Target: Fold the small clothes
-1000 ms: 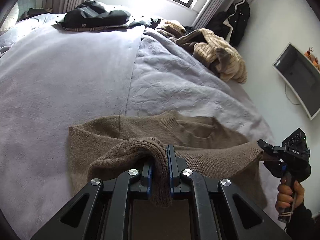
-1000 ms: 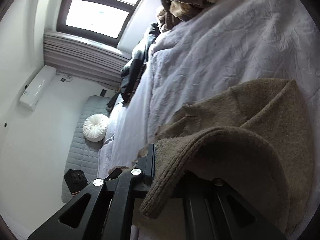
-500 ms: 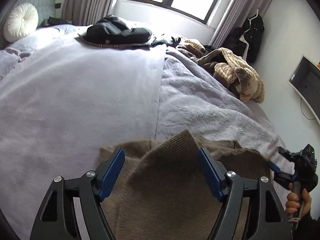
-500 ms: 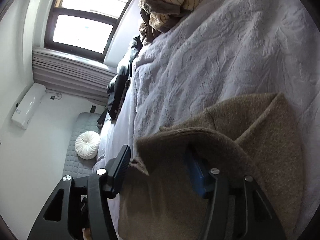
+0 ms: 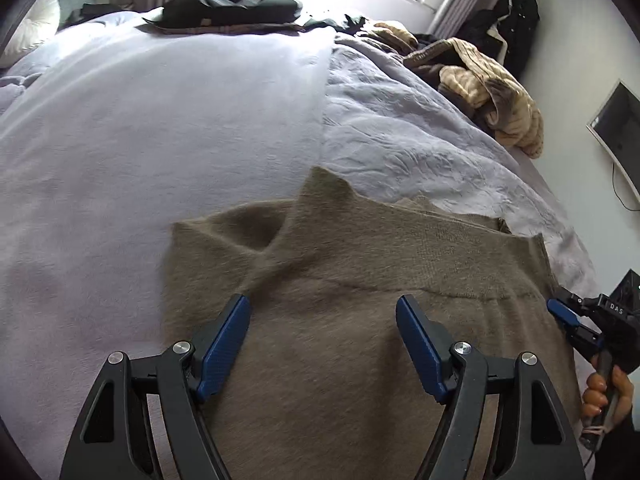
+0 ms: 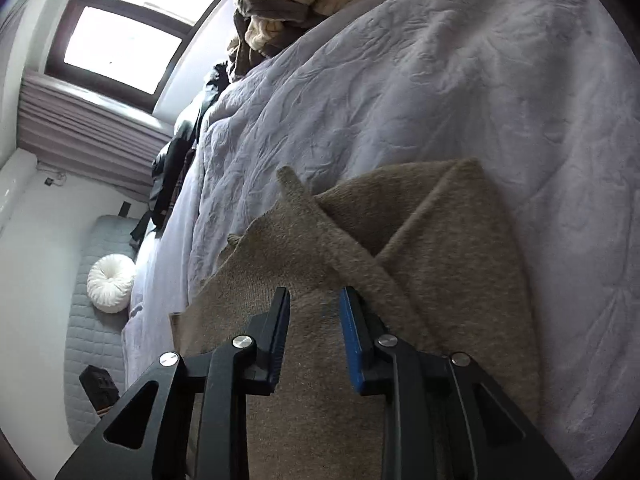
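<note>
The sweater's (image 5: 360,280) near part is cut off by the bottom edge and partly hidden behind gripper frames. The hand (image 5: 606,392) is clipped at the right edge.

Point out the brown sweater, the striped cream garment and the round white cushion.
brown sweater (image 5: 360,360): left wrist view, flat body between the open blue pads.
striped cream garment (image 5: 480,76): left wrist view, middle of the crumpled heap.
round white cushion (image 6: 111,283): right wrist view, its pleated face.
</note>
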A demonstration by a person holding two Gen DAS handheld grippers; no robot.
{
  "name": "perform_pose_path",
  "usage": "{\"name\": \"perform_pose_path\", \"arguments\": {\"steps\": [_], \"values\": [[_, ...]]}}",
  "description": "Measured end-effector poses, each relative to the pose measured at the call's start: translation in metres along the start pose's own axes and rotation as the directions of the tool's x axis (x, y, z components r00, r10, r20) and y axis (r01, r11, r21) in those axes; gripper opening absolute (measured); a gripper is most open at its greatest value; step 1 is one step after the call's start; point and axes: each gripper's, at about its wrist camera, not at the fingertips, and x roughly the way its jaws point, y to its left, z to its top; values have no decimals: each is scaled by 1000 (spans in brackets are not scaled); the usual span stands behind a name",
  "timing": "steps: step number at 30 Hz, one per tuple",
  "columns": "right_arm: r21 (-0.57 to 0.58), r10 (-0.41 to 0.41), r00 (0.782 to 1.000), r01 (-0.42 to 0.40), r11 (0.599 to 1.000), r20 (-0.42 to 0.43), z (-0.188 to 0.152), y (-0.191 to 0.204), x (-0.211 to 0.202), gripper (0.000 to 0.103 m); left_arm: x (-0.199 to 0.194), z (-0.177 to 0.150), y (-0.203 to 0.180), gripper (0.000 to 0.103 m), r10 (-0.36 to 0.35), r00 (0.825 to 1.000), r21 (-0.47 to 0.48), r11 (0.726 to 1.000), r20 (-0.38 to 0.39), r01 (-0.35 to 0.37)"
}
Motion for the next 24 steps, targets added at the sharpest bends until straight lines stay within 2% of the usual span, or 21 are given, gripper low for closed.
{"name": "perform_pose_path", "arguments": {"steps": [2, 4, 5, 6, 10, 13, 14, 17, 20, 21, 23, 24], "values": [[20, -21, 999, 20, 1000, 31, -3, -10, -20, 30, -15, -5, 11, 77, 59, 998, 11, 998, 7, -59], [25, -27, 999, 26, 999, 40, -9, -14, -37, 41, -33, -16, 29, 77, 50, 999, -12, 999, -7, -50], [28, -30, 999, 29, 999, 39, -14, -16, -46, 55, -43, -23, 39, 77, 27, 1000, -30, 999, -15, -28], [31, -16, 999, 15, 999, 39, -22, -19, -57, 59, -52, -31, 47, 77, 2, 1000, -49, 999, -25, -3], [60, 64, 998, -65, 996, 19, -65, -30, -95, 59, -76, -63, 64, 77, -72, 996, -98, 993, -47, 67], [91, 90, 996, -92, 992, 27, -95, -36, -116, 59, -84, -84, 65, 76, -145, 987, -128, 982, -64, 136], [102, 91, 995, -94, 990, 32, -105, -39, -122, 59, -85, -90, 63, 76, -175, 982, -128, 978, -74, 164], [153, 67, 996, -74, 986, 51, -133, -49, -137, 59, -79, -101, 53, 76, -204, 973, -96, 976, -111, 194], [197, 47, 998, -56, 979, 48, -145, -58, -134, 59, -70, -104, 42, 74, -232, 963, -88, 971, -139, 221], [213, 45, 998, -54, 975, 45, -145, -59, -129, 59, -68, -105, 40, 64, -240, 960, -86, 970, -145, 230], [227, 60, 997, -70, 971, 53, -140, -59, -120, 59, -64, -103, 35, 52, -222, 961, -74, 974, -163, 212], [233, 63, 996, -77, 969, 68, -136, -59, -113, 59, -61, -102, 35, 30, -205, 963, -73, 978, -172, 195]]}}
